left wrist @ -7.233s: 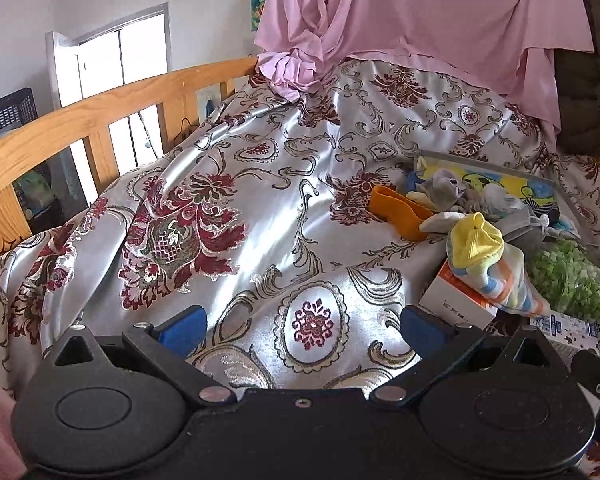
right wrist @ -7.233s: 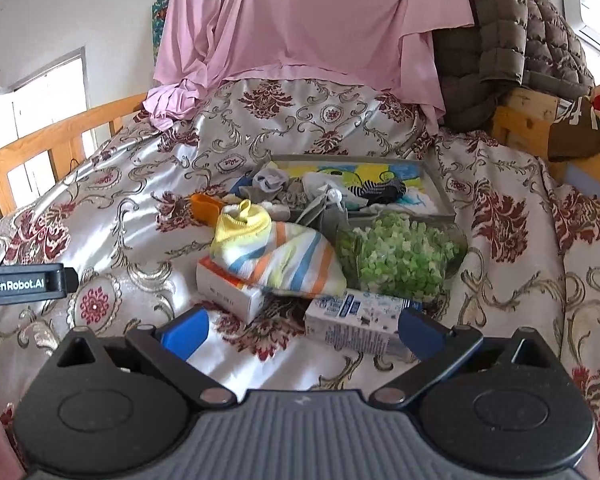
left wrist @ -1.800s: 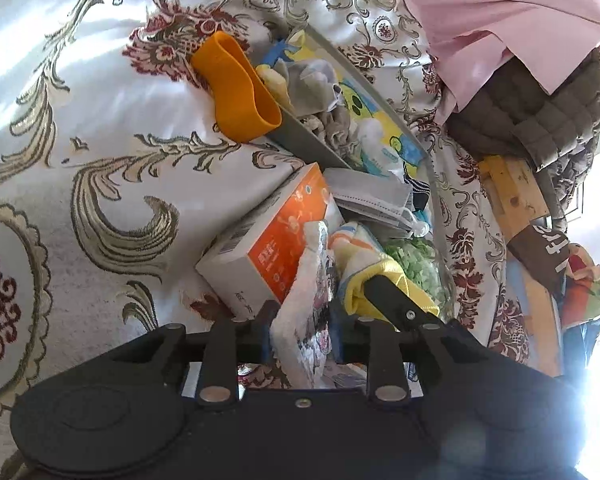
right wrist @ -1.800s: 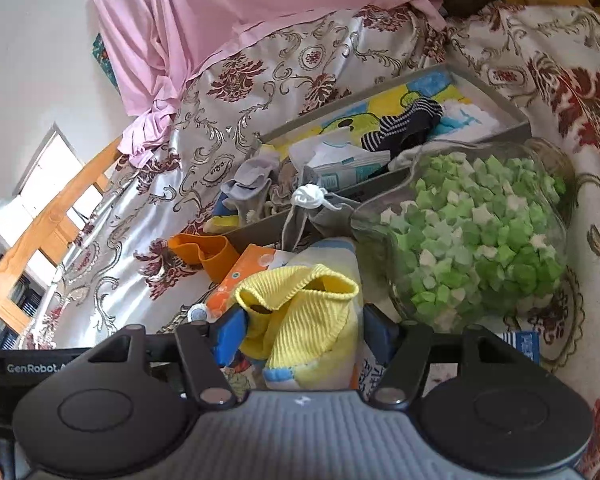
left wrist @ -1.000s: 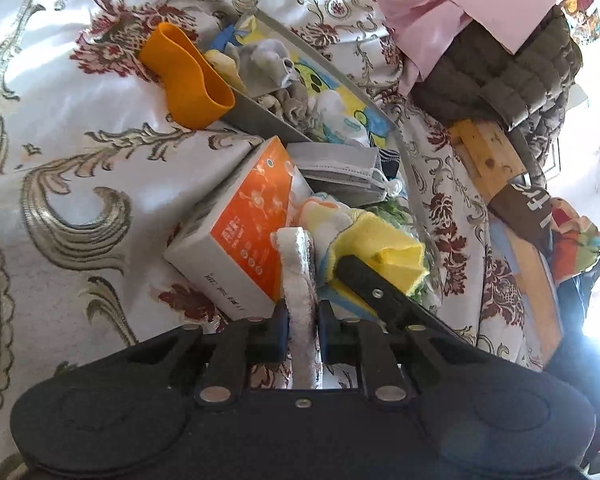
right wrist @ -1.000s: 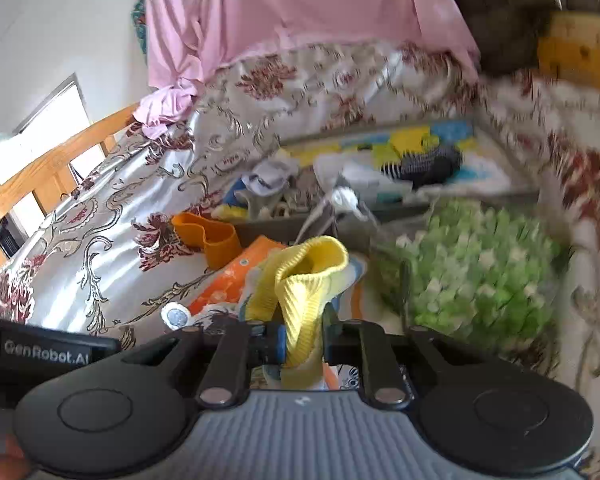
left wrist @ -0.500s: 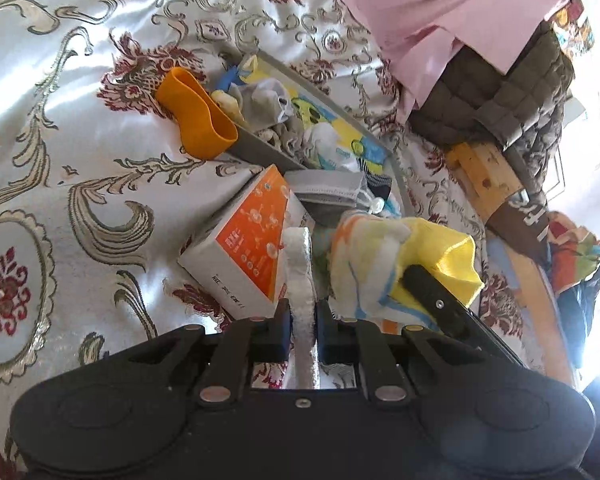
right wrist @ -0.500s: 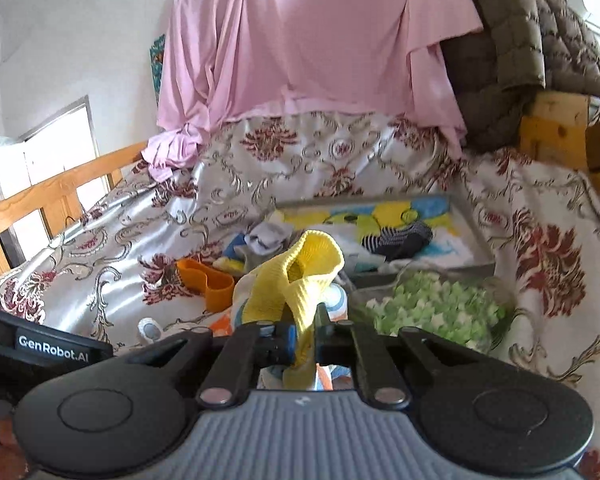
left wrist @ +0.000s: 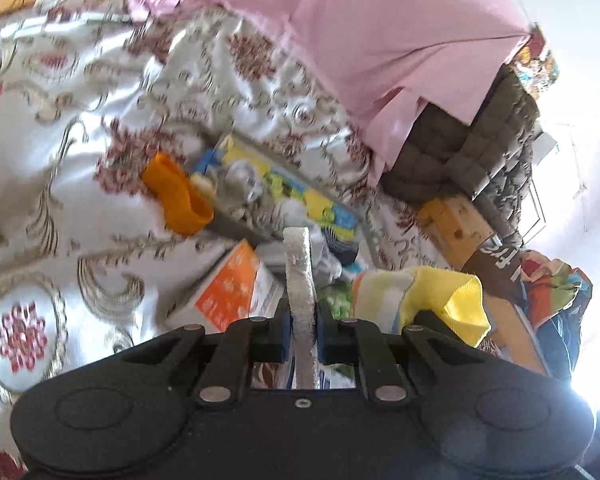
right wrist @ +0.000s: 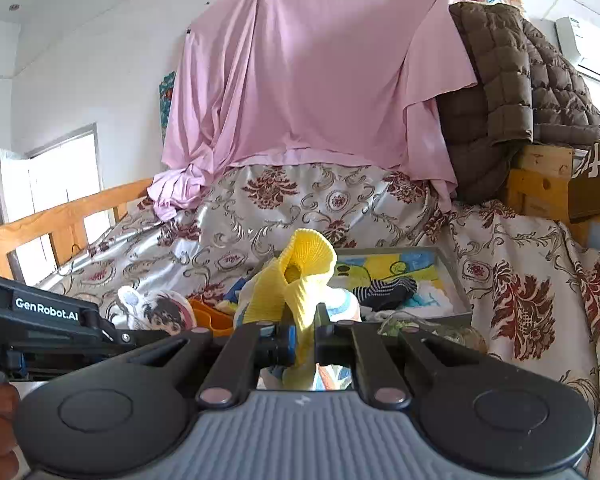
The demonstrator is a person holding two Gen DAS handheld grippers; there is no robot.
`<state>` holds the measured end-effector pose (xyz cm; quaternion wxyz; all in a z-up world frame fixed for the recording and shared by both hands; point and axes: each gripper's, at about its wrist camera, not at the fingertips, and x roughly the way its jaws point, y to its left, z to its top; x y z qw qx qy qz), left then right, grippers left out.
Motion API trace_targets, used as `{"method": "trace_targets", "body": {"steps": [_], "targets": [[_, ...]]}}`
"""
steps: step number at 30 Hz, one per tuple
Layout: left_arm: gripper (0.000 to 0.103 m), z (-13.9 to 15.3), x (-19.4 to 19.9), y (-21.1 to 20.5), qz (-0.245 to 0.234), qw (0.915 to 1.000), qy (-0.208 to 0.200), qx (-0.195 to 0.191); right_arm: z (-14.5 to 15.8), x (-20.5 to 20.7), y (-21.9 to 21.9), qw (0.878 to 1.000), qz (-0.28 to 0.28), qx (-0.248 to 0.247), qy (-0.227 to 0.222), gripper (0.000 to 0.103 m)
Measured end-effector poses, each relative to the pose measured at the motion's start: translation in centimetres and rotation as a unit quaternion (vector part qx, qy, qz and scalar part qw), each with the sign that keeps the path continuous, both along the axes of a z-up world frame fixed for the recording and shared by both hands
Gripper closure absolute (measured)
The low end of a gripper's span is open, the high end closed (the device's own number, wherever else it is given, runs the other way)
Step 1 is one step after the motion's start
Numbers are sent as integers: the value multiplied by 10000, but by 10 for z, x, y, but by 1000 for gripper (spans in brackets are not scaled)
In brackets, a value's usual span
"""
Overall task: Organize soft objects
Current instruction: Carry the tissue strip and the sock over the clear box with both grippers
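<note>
Pinching a thin white terry cloth [left wrist: 299,276] edge-on, my left tongs [left wrist: 302,330] have their fingers pressed together on it, so the cloth stands upright between them as a narrow strip. In the right wrist view the same cloth shows a printed cartoon face [right wrist: 162,312] just beyond the left tool's arm.

My right tongs [right wrist: 303,342] are clamped on the yellow ribbed cuff of a striped sock [right wrist: 296,284]; the cuff flares open above the fingers, and the pale striped body hangs behind and below them. From the left wrist view that sock [left wrist: 416,296] sits to the right of the cloth, lifted clear of the bedspread [left wrist: 60,128].

Below both lies the floral satin bedspread with the clutter on it: an orange-and-white carton [left wrist: 230,292], an orange band [left wrist: 178,200] leaning at the near corner of a shallow grey tray [right wrist: 458,284], and a dark striped sock [right wrist: 388,292] inside that tray on its yellow and blue cartoon lining. A bag of green bits [left wrist: 334,300] peeks between cloth and sock. Behind, a pink sheet [right wrist: 320,80] drapes down, with a brown quilted jacket [right wrist: 512,92] beside it. The left view is blurred.
</note>
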<state>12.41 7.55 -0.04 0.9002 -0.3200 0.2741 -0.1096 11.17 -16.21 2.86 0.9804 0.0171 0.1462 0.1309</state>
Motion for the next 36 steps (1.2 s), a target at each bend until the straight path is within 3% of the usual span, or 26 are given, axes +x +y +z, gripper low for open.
{"method": "trace_targets", "body": {"steps": [11, 17, 22, 31, 36], "targets": [[90, 7, 12, 11, 521, 9983, -247, -70, 16, 15, -9, 9997, -37, 42, -236, 94], [90, 32, 51, 3, 487, 9973, -502, 218, 43, 56, -6, 9982, 258, -216, -503, 94], [90, 45, 108, -5, 322, 9971, -534, 437, 43, 110, -9, 9963, 94, -446, -733, 94], [90, 41, 226, -42, 24, 9961, -461, 753, 4, 201, -57, 9981, -554, 227, 163, 94], [90, 17, 271, -67, -75, 9980, -16, 626, -14, 220, -83, 9945, -811, 393, 528, 94]]}}
